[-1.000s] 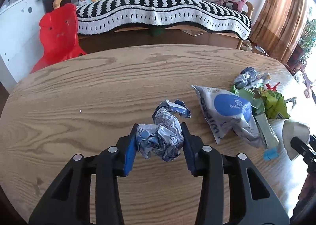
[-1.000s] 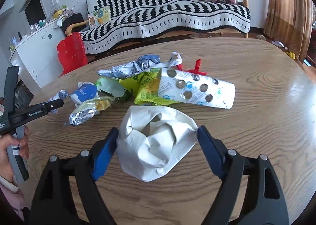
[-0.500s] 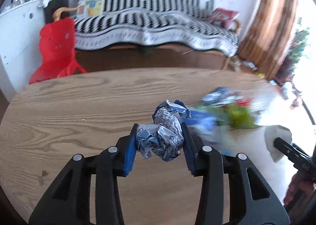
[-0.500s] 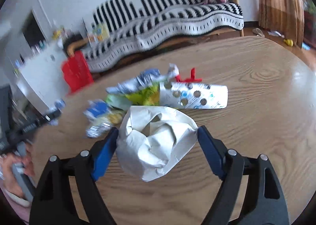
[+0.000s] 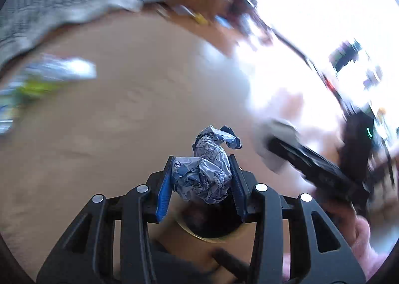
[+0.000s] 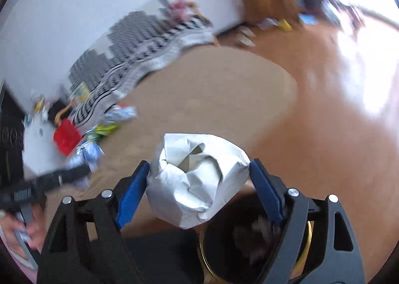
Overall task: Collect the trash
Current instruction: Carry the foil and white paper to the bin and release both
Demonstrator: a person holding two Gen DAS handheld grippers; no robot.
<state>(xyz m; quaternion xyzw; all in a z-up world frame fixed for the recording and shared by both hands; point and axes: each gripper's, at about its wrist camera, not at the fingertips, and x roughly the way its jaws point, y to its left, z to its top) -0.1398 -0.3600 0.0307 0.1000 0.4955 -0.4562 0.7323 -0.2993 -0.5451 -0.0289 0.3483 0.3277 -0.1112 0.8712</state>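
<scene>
Trash hung above the bin (image 6: pixel 254 241): left claw (image 5: pixel 202 179) pinched a foil wad (image 5: pixel 204 174), right claw (image 6: pixel 199 184) a paper ball (image 6: pixel 197 179); both looked light, crushable.

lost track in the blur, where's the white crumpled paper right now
In the right wrist view the white crumpled paper sits centre frame, clamped between the right gripper's blue jaws, just up-left of the dark bin opening.
</scene>
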